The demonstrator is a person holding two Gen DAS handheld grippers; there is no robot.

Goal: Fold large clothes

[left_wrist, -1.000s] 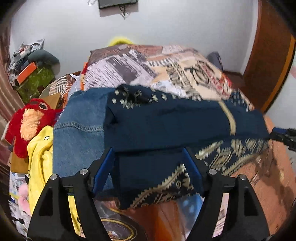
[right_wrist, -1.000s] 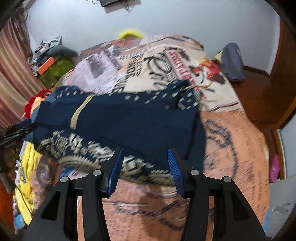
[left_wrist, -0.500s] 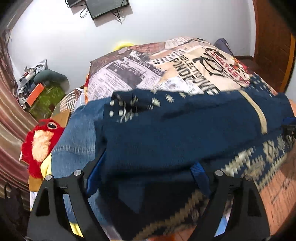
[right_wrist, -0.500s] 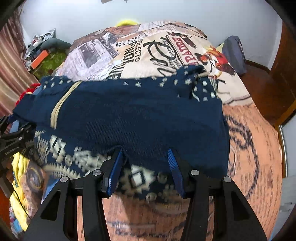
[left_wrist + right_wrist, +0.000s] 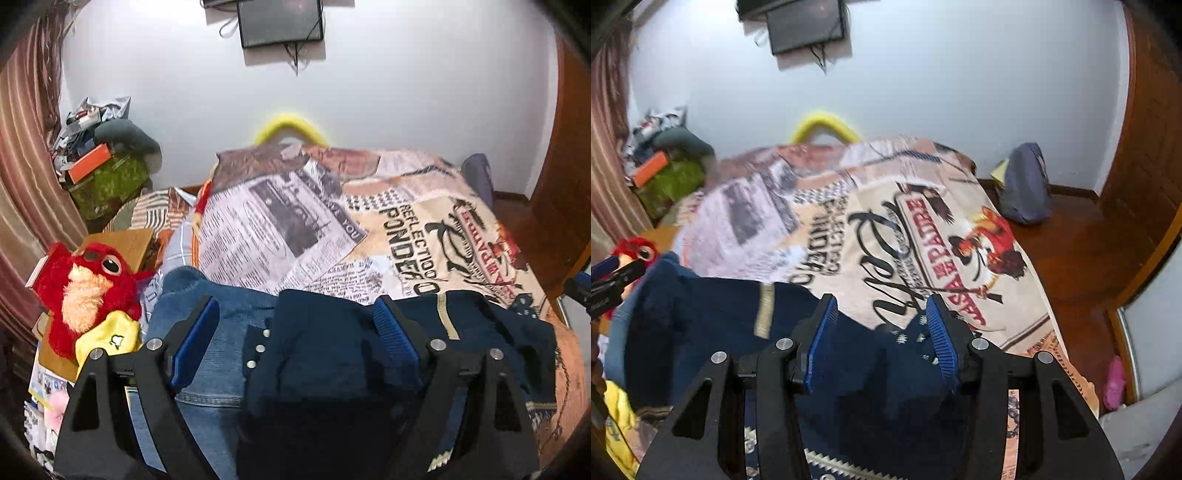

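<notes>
A large navy blue patterned garment [image 5: 332, 354] lies folded across the near end of the bed and also shows in the right wrist view [image 5: 713, 325]. My left gripper [image 5: 295, 332] stands with its blue pads wide apart above the garment's left end, over a denim piece [image 5: 221, 332]. My right gripper [image 5: 881, 326] also has its pads apart, over the garment's dotted right end. Neither pair of pads pinches cloth. The other gripper's tip shows at each view's edge [image 5: 613, 284].
The bed carries a newspaper-print cover [image 5: 295, 229]. A red plush toy [image 5: 85, 291] and a yellow cloth [image 5: 110, 339] lie at the left. Clutter [image 5: 99, 170] is stacked in the far left corner. A grey bag [image 5: 1027, 188] sits on the wooden floor at right.
Both grippers carried the navy garment's edge forward over itself, then opened and let it drop onto the bed. The cameras now tilt up toward the wall.
</notes>
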